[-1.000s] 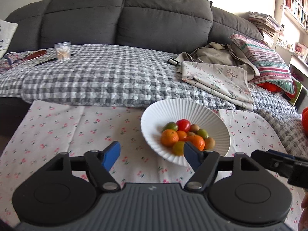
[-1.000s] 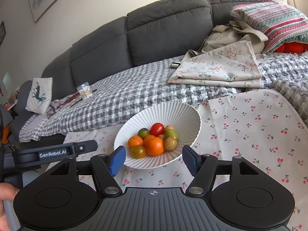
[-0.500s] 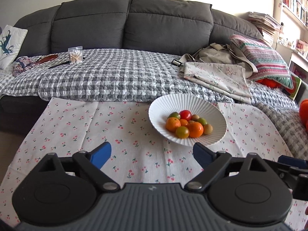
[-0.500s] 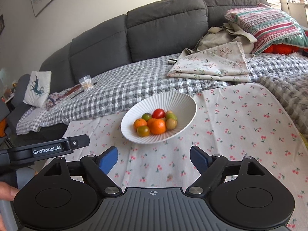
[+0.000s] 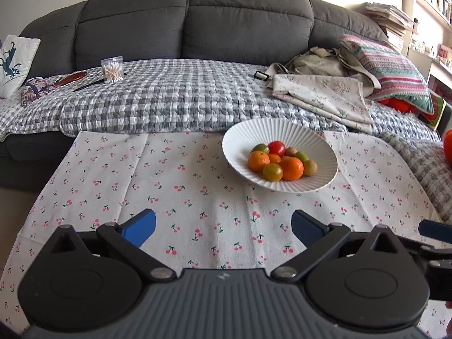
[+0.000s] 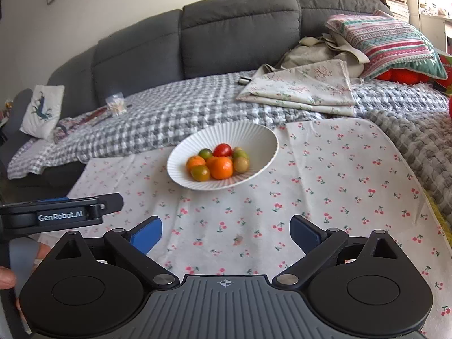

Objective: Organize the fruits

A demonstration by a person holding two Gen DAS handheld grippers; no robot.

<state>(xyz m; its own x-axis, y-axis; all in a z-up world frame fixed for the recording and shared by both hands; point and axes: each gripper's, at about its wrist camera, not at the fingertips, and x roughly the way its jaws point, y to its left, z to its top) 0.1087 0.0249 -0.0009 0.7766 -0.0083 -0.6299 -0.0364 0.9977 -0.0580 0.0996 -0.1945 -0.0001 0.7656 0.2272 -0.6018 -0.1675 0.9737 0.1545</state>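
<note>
**Fruit bowl waits beyond two empty tongs**

Both the left tongs (image 5: pixel 223 227) and the right tongs (image 6: pixel 226 233) hover over a cherry-print cloth (image 5: pixel 197 203), their blue-tipped jaws opening wide with nothing between them. The white ribbed bowl (image 5: pixel 282 135) sits ahead of both, right of centre for the left tongs and left of centre for the right. It holds mandarins (image 5: pixel 258 161), a red tomato (image 5: pixel 276 148) and greenish fruits (image 5: pixel 272 171). A grey sofa (image 5: pixel 197 25) stands behind.
</note>
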